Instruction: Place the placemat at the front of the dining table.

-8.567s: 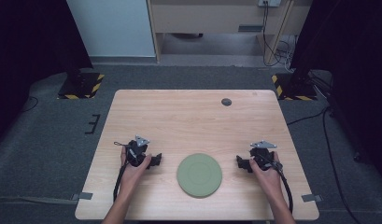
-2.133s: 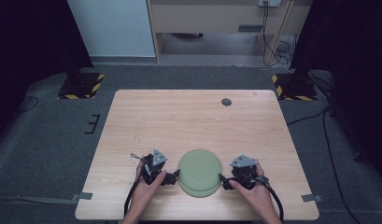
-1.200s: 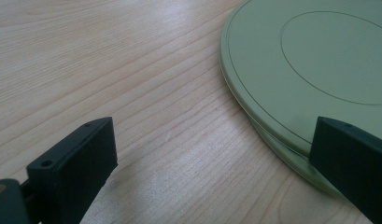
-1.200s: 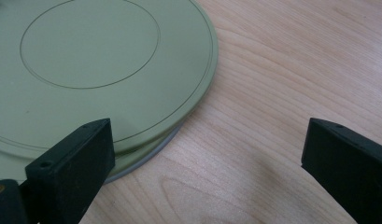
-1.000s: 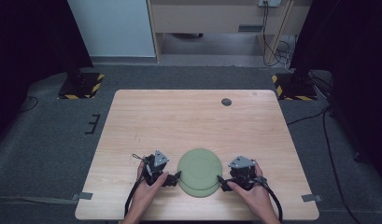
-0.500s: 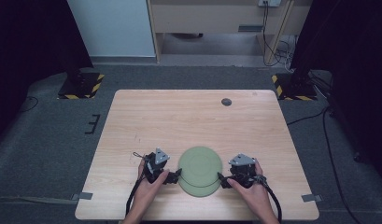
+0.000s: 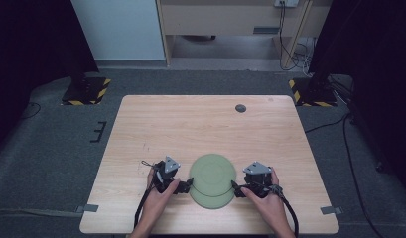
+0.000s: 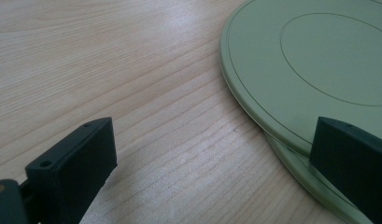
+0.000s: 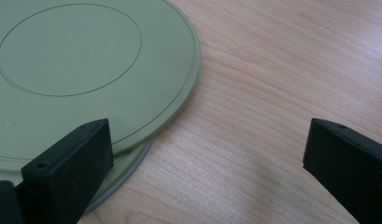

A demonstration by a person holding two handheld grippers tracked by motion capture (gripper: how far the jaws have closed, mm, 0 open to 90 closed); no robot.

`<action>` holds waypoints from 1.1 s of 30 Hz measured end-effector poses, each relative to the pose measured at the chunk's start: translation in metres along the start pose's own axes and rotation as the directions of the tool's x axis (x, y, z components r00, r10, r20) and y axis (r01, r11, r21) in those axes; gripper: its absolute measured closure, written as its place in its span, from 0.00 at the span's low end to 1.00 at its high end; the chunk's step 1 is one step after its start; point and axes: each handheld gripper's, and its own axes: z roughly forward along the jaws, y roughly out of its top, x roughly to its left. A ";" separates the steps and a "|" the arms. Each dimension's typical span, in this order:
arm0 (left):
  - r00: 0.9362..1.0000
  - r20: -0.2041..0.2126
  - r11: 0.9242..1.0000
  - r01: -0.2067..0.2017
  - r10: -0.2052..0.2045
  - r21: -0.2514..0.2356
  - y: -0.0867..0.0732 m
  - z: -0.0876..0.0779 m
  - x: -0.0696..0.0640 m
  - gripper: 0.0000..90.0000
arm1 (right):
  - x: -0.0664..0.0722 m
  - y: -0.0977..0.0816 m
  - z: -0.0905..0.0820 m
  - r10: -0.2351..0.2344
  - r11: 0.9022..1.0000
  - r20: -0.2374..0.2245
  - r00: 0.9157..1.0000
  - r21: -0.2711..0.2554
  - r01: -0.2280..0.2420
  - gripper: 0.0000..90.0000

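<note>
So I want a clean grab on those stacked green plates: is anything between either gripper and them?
Nothing visible. The left gripper and right gripper flank the green plates, both open, one jaw of each already over the rim, only bare table around.

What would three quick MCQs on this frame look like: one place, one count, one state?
1. Where do the plates lie on the table?
A. Near edge, between the grippers
B. Far right corner
C. Far left corner

2. How many green plates are stacked?
A. One
B. Two
C. Four

3. How do the jaws of the left gripper and right gripper stand?
A. Both shut
B. Left shut, right open
C. Both open

Answers:
1 A, the high view shows the stack between both hands at the near edge.
2 B, both gripper views show a lower rim under the top plate.
3 C, each gripper view shows a wide gap between its jaws.
</note>
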 end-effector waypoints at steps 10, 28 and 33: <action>1.000 -0.009 1.000 -0.006 0.006 -0.004 0.000 -0.002 -0.002 0.01 | 0.003 -0.001 -0.003 -0.019 1.000 0.006 1.000 0.003 0.019 0.06; 1.000 -0.005 1.000 -0.017 0.016 -0.007 0.000 -0.003 -0.007 0.02 | 0.006 -0.004 -0.007 -0.031 1.000 -0.024 0.999 0.006 0.031 0.06; 1.000 0.000 1.000 -0.011 0.011 -0.006 0.000 -0.002 -0.005 0.00 | 0.007 -0.002 -0.004 -0.032 0.999 -0.015 0.999 0.005 0.032 0.05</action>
